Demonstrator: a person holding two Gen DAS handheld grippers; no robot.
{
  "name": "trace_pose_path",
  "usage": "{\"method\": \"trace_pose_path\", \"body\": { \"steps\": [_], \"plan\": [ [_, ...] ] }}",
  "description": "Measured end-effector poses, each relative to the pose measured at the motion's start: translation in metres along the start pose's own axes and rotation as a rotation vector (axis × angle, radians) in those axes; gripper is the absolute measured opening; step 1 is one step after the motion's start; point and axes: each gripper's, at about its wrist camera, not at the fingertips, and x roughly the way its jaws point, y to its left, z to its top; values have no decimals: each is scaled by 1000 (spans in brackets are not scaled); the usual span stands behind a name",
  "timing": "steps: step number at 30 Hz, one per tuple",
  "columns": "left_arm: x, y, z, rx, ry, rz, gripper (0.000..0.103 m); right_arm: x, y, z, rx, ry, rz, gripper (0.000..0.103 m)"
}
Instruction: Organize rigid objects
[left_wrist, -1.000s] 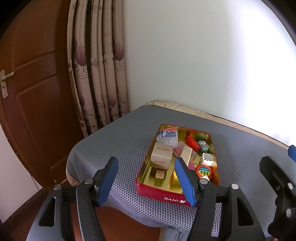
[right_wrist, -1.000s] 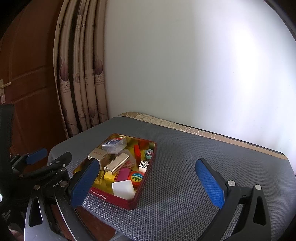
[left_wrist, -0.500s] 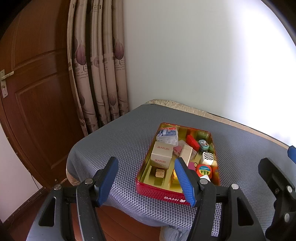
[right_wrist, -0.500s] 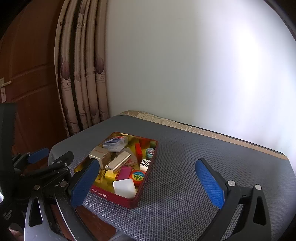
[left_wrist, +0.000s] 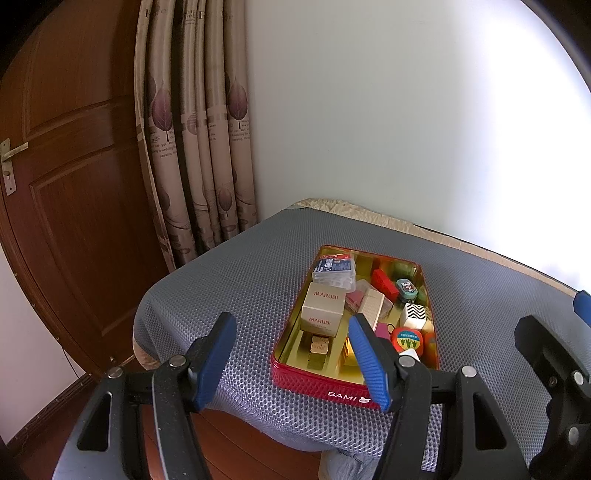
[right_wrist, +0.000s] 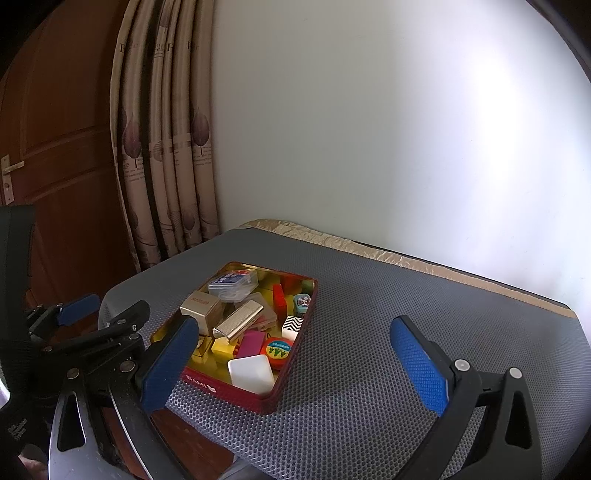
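A red BAMI tin (left_wrist: 325, 387) (right_wrist: 221, 384) with a gold inside lies on a grey mesh-covered table (left_wrist: 236, 280) (right_wrist: 388, 332). It holds several small rigid objects: a beige MARUBI box (left_wrist: 322, 310) (right_wrist: 201, 306), a clear plastic case (left_wrist: 334, 271) (right_wrist: 232, 284), a white square piece (right_wrist: 251, 373), a round orange piece (left_wrist: 406, 339) (right_wrist: 277, 350), a zigzag-patterned cube (left_wrist: 414, 314) (right_wrist: 293, 326). My left gripper (left_wrist: 291, 360) is open and empty, near the tin's front edge. My right gripper (right_wrist: 295, 367) is open and empty, right of the tin.
A brown wooden door (left_wrist: 66, 184) and a patterned curtain (left_wrist: 195, 147) stand left of the table. A white wall (right_wrist: 369, 129) is behind it. The table's near left corner drops to a wooden floor (left_wrist: 229, 439). The left gripper also shows in the right wrist view (right_wrist: 103, 314).
Both grippers have moved slightly forward and up over the table; the tin sits a little further in view. Both stay open and nothing was grasped.
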Motion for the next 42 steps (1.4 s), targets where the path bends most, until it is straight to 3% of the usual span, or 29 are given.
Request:
{"method": "trace_pose_path", "body": {
  "steps": [20,31,42],
  "plan": [
    [0,0,0,-5,5,-1,65,0,-1,0,0,-2,15,103],
    [-4,-6,1,45,-12,47,66,0,1,2,5,-6,17,103],
    [-3,2,4,21,-11,47,66,-1,2,4,7,-5,27,103]
  ]
}}
